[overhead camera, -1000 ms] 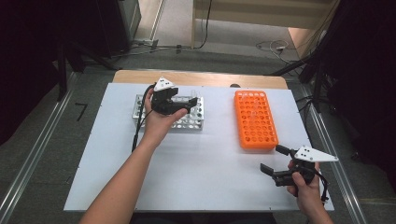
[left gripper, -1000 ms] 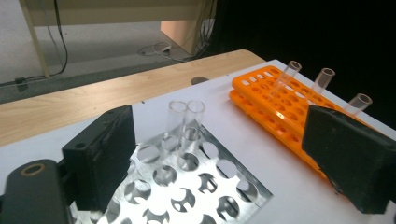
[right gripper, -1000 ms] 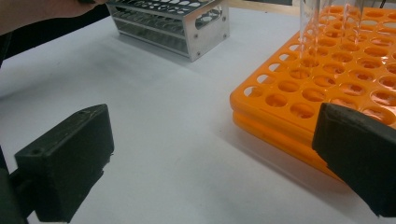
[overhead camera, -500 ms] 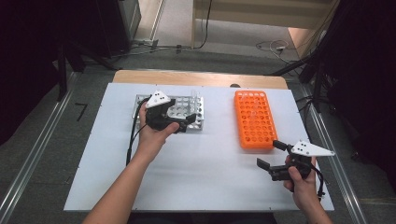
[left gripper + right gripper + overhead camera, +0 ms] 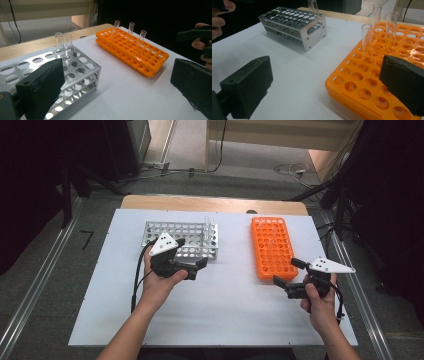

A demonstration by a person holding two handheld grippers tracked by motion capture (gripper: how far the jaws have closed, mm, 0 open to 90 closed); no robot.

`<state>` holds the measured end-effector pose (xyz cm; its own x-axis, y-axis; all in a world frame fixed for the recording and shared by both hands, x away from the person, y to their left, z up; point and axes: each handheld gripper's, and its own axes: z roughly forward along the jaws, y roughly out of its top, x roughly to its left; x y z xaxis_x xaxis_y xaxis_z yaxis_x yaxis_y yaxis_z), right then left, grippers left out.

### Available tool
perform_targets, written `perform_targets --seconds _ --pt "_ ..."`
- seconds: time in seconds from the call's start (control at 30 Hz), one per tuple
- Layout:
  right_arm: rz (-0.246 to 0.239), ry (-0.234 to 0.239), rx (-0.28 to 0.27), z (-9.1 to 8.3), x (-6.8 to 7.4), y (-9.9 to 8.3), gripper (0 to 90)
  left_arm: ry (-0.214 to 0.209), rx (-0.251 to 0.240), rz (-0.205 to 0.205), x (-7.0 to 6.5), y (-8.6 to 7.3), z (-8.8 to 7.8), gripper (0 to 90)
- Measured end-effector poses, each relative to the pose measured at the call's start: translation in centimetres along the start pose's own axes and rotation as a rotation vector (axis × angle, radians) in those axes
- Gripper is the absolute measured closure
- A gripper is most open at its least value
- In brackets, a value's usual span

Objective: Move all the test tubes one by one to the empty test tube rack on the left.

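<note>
My left tongs [image 5: 199,266] have pulled back toward me off the metal tube rack [image 5: 181,239]; a second ago they hung over its middle, and now they sit just near of its front edge, above bare table [image 5: 225,305], jaws apart and empty. My right tongs [image 5: 285,273] have crept slightly left and farther in, closer to the near right corner of the orange rack [image 5: 272,247].

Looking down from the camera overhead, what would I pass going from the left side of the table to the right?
Left claw in the person's left hand → metal rack → orange rack → right claw in the right hand.
</note>
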<state>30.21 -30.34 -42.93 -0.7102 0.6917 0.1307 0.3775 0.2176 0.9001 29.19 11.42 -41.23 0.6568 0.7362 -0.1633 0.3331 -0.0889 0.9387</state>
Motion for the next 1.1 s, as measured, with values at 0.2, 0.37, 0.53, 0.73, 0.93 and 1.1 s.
perform_targets --seconds 0.2,0.37,0.53,0.73,0.93,1.1 --pt "-0.001 -0.022 0.002 0.8 -0.7 0.8 0.0 0.006 0.001 -0.001 -0.3 -1.0 -1.0 0.0" --pt "0.017 -0.026 0.016 1.9 -1.7 1.2 0.0 0.006 0.0 -0.007 -0.6 -1.9 -1.8 0.0" --pt "0.03 -0.027 0.044 3.5 -2.6 1.5 5.1 -0.002 0.0 -0.012 -0.8 -2.5 -2.5 0.0" --pt "0.037 -0.045 0.079 5.2 -3.1 1.9 14.3 -0.005 0.001 -0.028 -0.9 -3.3 -3.1 0.0" --pt "0.064 -0.106 0.131 6.8 -3.5 2.0 31.6 -0.005 0.014 -0.047 -0.8 -4.1 -3.0 0.0" --pt "0.07 -0.151 0.174 7.9 -4.0 1.7 48.7 -0.009 0.012 -0.051 -0.9 -4.2 -2.9 0.0"
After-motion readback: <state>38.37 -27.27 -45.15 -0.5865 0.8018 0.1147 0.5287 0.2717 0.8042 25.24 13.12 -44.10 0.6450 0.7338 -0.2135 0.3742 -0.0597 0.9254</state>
